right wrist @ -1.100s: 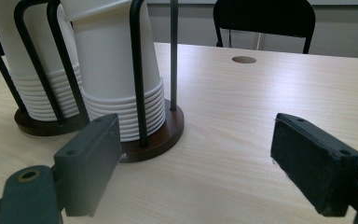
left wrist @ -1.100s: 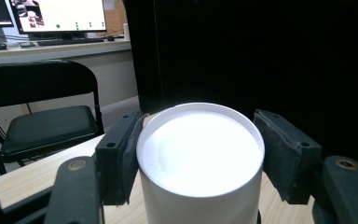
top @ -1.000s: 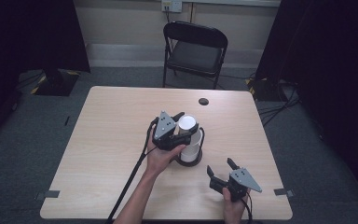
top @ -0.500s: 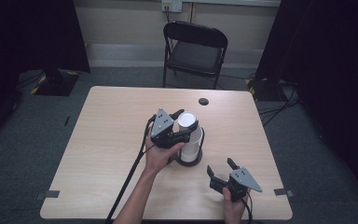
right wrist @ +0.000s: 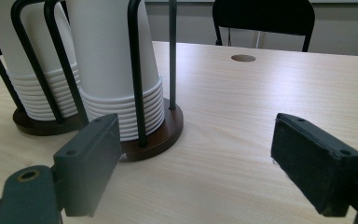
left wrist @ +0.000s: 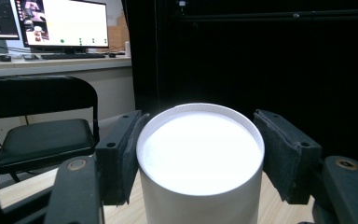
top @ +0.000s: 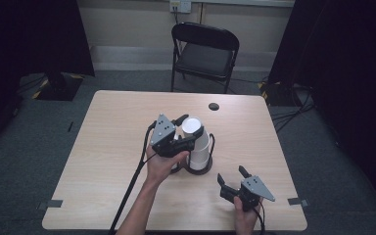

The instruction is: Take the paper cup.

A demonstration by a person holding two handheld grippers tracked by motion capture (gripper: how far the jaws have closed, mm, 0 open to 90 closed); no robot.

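Observation:
A stack of upturned white paper cups [top: 199, 144] stands in a black wire rack on a dark round base [top: 201, 169] near the table's middle. My left gripper [top: 190, 131] is at the top of the stack, shut on the top cup [left wrist: 200, 158], whose flat bottom sits between both pads. Near the front edge, my right gripper [top: 231, 175] stands open with nothing between its fingers. In the right gripper view [right wrist: 196, 140] it faces the rack, where two cup stacks [right wrist: 112, 60] stand side by side.
The light wooden table [top: 103, 161] has a round cable hole [top: 214, 106] at the back. A black folding chair [top: 203, 49] stands behind the table. Dark curtains hang on both sides. A lit monitor [left wrist: 60, 23] sits on a desk beyond the chair.
My left gripper, with the top cup between its pads, has edged slightly left at the top of the stack. The right gripper has kept still.

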